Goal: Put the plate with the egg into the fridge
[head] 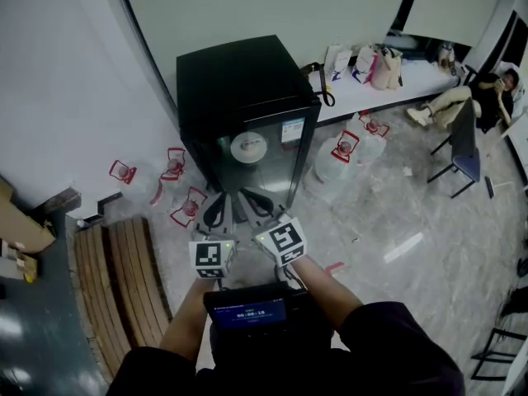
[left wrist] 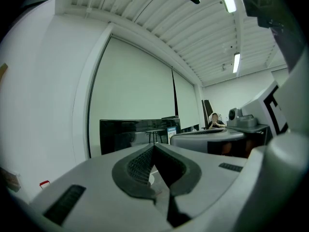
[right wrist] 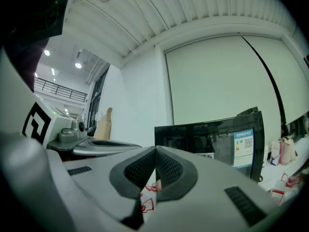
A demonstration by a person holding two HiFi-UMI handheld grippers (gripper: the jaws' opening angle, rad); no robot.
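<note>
Head view is showing one black glass-fronted fridge (head: 246,97) with one white round plate (head: 248,147) sitting inside, behind the glass. Two grippers, left gripper (head: 216,211) and right gripper (head: 257,204), are hovering side by side before it, forearms reaching forward, fingers pressed together and gripping nothing. White wall (head: 66,81) is crowding the left, with pale marbled floor (head: 388,221) lying open rightward.

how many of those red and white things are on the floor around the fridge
5. Three red and white things lie left of the fridge: one far left, one close beside it, one further forward. Two stand on its right. More may be hidden behind it.
</note>
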